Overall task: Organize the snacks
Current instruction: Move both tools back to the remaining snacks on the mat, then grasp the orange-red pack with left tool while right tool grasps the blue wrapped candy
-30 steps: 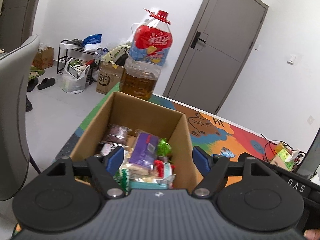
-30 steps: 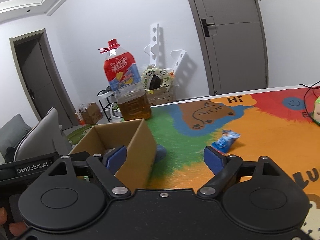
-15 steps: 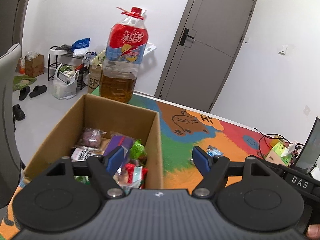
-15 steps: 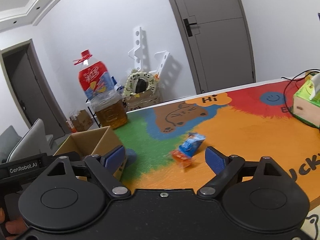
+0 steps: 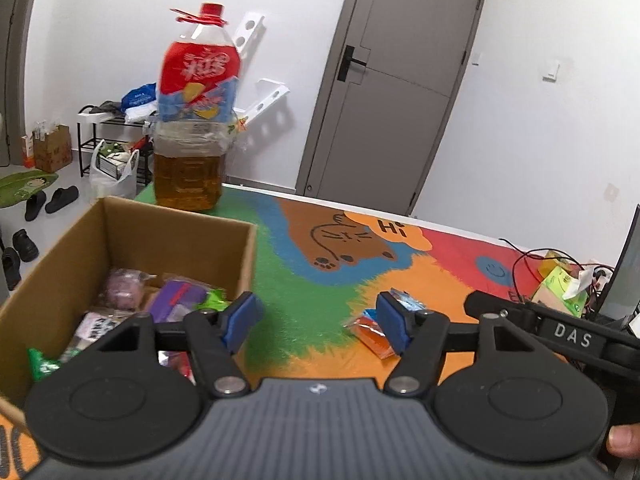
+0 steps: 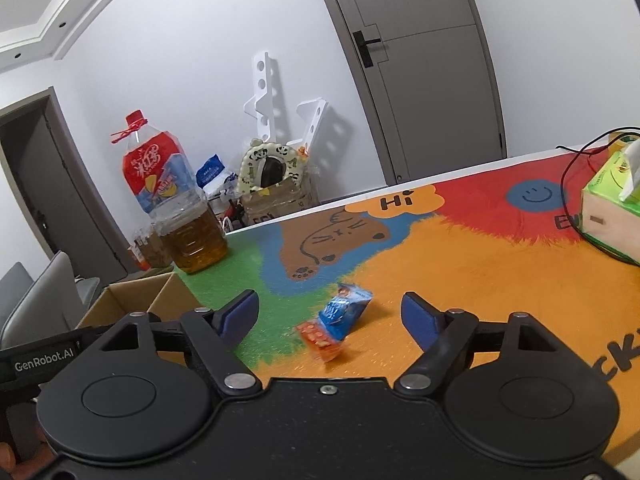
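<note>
Two small crinkly snack packets, blue [image 6: 345, 311] and orange [image 6: 322, 339], lie touching on the colourful tabletop [image 6: 480, 280], straight ahead between the right hand-held gripper [image 6: 330, 316]'s spread, empty jaws. The left hand-held gripper [image 5: 318, 322], equally spread, sits nearer the brown cardboard box [image 5: 168, 232].

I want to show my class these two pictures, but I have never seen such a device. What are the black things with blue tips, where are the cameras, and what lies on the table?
They are two hand-held grippers, each carrying a camera that looks along its fingers. The left gripper and right gripper are both open and hold nothing. On the colourful table mat lie a blue snack packet and an orange snack packet. A cardboard box already holds snacks; an oil bottle stands behind it.
</note>
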Available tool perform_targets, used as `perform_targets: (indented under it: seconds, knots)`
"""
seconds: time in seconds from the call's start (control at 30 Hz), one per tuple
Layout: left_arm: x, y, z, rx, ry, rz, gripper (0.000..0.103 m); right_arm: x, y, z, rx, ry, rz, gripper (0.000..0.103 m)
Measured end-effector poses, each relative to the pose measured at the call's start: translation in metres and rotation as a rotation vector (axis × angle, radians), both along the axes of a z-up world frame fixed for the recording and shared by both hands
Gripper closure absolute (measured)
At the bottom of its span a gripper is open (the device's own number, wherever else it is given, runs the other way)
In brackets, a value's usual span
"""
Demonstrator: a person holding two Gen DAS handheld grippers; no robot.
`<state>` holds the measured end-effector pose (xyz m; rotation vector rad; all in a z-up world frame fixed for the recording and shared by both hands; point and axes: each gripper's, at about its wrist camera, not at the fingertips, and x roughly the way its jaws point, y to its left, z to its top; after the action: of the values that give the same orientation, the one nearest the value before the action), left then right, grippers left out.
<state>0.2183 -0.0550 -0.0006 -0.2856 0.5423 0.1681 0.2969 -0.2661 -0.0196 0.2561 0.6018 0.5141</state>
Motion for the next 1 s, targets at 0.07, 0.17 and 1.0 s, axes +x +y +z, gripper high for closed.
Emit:
perform_targets:
  seconds: [0.07,0.17,1.0]
  knots:
    - [0.007,-0.004,-0.001,0.002,0.009,0.0,0.044,0.008,-0.002,-0.001,0.006,0.005,0.006,0.026]
    - [0.018,-0.01,-0.004,0.011,0.022,-0.007,0.046,0.019,-0.005,-0.002,0.007,0.012,0.013,0.026]
    - [0.092,-0.041,-0.062,-0.043,0.127,0.08,0.048,0.076,-0.009,-0.044,0.055,0.096,0.026,0.026]
